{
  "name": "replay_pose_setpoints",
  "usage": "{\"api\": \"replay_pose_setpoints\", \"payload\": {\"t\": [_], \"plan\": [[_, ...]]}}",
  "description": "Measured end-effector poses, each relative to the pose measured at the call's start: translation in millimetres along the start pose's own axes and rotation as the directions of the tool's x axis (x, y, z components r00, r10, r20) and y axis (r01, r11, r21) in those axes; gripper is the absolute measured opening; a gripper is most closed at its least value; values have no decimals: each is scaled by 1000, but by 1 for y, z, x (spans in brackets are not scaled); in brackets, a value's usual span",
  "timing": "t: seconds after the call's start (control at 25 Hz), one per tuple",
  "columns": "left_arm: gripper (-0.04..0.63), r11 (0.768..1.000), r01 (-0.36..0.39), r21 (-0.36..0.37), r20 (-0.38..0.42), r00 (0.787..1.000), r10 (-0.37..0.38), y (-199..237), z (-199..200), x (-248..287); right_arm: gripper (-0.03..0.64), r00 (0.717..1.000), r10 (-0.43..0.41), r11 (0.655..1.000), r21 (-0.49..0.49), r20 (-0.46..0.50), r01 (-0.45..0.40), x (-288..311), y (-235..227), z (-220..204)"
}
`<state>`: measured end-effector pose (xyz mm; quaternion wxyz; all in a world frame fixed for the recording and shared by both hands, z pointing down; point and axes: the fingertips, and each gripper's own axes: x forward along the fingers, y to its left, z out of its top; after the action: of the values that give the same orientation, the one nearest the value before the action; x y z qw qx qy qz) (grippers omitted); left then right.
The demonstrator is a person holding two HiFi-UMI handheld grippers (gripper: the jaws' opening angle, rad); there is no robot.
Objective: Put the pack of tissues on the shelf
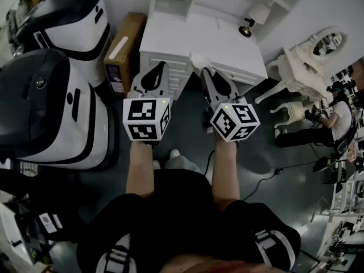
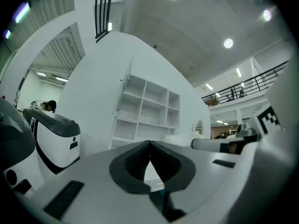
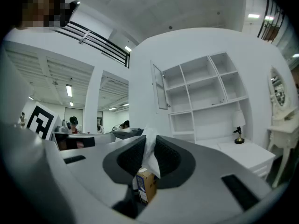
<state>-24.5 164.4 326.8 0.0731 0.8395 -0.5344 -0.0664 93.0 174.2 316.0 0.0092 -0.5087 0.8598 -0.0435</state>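
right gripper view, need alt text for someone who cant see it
The right gripper has its dark jaws shut on a white pack of tissues, which sticks up between them. Ahead stands a white shelf unit with open compartments. To the right, a small lamp stands on a white desk.

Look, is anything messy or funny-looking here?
Yes: the pack of tissues pinched in the right gripper has a loose white tissue poking up crumpled from its top. On the shelf, one door hangs open.
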Motion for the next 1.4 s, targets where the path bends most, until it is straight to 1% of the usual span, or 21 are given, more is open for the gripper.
{"api": "replay_pose_setpoints", "payload": {"t": [0.2, 0.44, 0.64, 0.76, 0.84, 0.92, 1.0, 1.08, 1.16, 1.28, 1.4], "plan": [[11, 999, 20, 25, -9, 1000, -19, -6, 0, 4, 64, 1000, -14, 1000, 18, 14, 13, 3, -3, -1], [11, 999, 3, 35, -12, 1000, -3, 5, 2, 3, 64, 1000, -17, 999, 40, 14, 17, 13, 0, -3], [11, 1000, -11, 11, -1, 1000, 11, 27, 4, 2, 64, 1000, -15, 1000, 11, -1, 15, 25, 11, -5], [11, 1000, 5, 10, -40, 999, -5, 31, -3, 5, 64, 1000, -22, 1000, -13, -11, 22, 23, 14, -6], [9, 1000, 27, 9, -58, 998, -26, 27, -6, 11, 66, 999, -49, 999, -16, -16, 48, 20, 5, -6], [11, 999, 38, -7, -62, 997, -38, 25, -9, 17, 65, 996, -80, 997, -3, -25, 80, 16, -6, -9], [11, 999, 45, -22, -82, 996, -47, 21, -17, 26, 66, 994, -97, 995, 9, -41, 97, 15, -17, -14], [11, 998, 64, -12, -107, 992, -65, 17, -23, 41, 66, 993, -111, 994, 13, -46, 111, 19, -31, -16], [11, 997, 75, 5, -113, 991, -74, 14, -24, 53, 66, 991, -123, 992, 25, -45, 125, 24, -43, -19], [11, 998, 58, -3, -119, 991, -58, 20, -32, 56, 66, 992, -114, 992, 51, -55, 117, 36, -50, -27], [11, 1000, 26, 9, -175, 984, -24, 33, -48, 64, 66, 995, -81, 993, 79, -65, 86, 60, -51, -35]]}}
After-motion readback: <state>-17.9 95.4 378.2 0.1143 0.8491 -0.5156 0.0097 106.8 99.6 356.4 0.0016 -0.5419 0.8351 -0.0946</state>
